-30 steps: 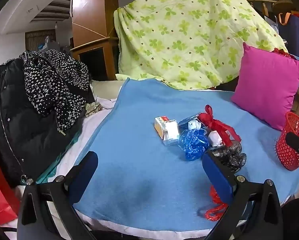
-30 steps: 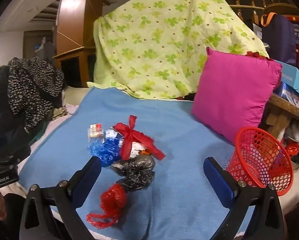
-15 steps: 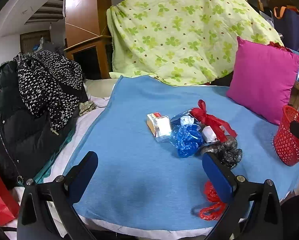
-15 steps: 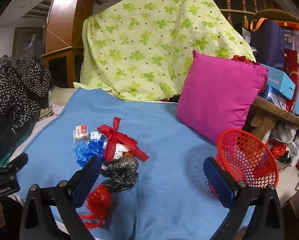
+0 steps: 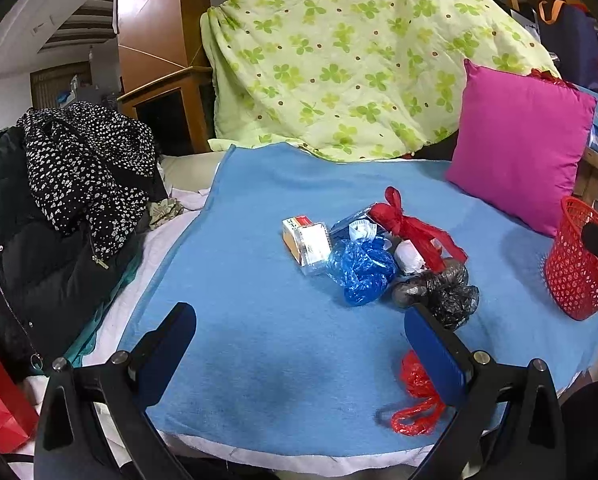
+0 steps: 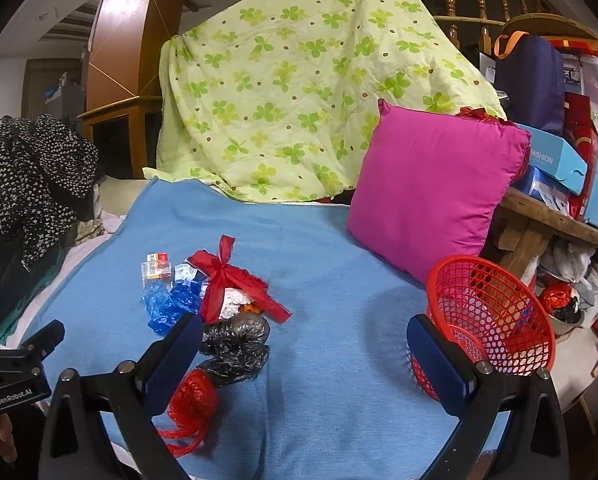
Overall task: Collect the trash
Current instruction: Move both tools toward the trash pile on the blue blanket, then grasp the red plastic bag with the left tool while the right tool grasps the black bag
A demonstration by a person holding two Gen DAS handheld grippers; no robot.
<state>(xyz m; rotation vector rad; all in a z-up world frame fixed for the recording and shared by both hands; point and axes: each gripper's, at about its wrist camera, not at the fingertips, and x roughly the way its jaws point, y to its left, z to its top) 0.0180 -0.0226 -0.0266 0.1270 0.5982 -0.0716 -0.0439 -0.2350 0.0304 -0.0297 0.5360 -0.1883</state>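
Now both grippers hover above the near edge of a blue blanket (image 5: 259,340) and hold nothing. The left gripper (image 5: 299,344) has its blue pads spread wide, and the right gripper (image 6: 305,354) is spread wide too. The trash lies in one small heap near the middle of the blanket: a small carton in clear wrap (image 5: 306,242), a crumpled blue plastic bag (image 5: 361,270), a red ribbon (image 5: 415,226), a black plastic bag (image 5: 447,292) and, nearest to the edge, a red plastic bag (image 5: 417,404). A red mesh basket (image 6: 495,312) stands on the blanket at the right, well apart from the heap, just beside a magenta pillow (image 6: 431,188).
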